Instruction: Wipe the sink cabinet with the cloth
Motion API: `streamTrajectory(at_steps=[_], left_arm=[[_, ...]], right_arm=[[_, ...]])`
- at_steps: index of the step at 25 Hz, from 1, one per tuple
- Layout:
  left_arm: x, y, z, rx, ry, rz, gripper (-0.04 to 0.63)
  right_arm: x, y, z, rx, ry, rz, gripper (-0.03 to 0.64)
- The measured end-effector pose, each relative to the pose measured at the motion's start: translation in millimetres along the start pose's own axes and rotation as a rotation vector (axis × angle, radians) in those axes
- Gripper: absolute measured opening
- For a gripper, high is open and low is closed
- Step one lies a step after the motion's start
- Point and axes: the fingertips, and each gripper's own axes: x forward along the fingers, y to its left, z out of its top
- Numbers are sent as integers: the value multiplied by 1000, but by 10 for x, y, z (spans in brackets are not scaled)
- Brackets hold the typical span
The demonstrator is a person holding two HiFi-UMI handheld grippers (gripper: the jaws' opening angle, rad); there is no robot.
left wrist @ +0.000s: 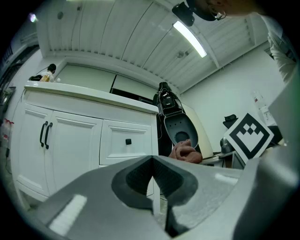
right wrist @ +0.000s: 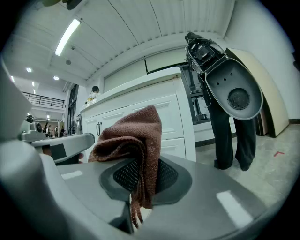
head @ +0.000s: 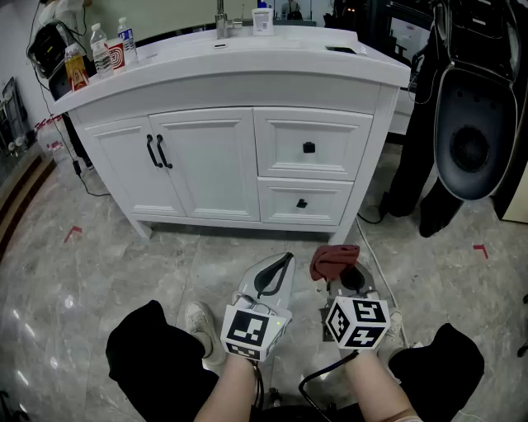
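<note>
From where I sit, the sink cabinet point(head: 247, 157) fills the upper part of the head view. I judge the wiping not yet begun: nothing touches its white front or its countertop, so every face is left to do. Its two doors point(head: 173, 165) and the two drawers point(head: 307, 147) to their right are shut, so what they hold is hidden from me.

Both grippers hang low in front of the cabinet, well apart from it. The left gripper point(head: 280, 265) has its jaws pressed together with nothing between them. The right gripper point(head: 340, 276), just beside it on the side nearer the drawers, is clamped on the cloth point(head: 333, 260), a reddish-brown bundle that bunches above the pads point(right wrist: 123, 174), with a loose strand hanging below (a firm enough hold for wiping, I'd judge).

On the cabinet's countertop, at the end above the doors, stand two clear plastic bottles point(head: 125, 39) with caps on, a red-and-white cup point(head: 115, 56) and a yellow-labelled bottle point(head: 76, 67). I cannot tell how full any of them is. Near the faucet point(head: 221, 21) sits a small white box point(head: 262, 18).
</note>
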Motion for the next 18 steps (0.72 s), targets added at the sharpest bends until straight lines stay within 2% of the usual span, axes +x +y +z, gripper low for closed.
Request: streamTrajectory(at_steps=[13, 18], left_arm=[[84, 30, -81, -3, 9, -1, 0], [203, 172, -161, -30, 17, 17, 0]], right_arm=[[62, -97, -71, 22, 3, -32, 78], [239, -159, -155, 44, 20, -47, 78]])
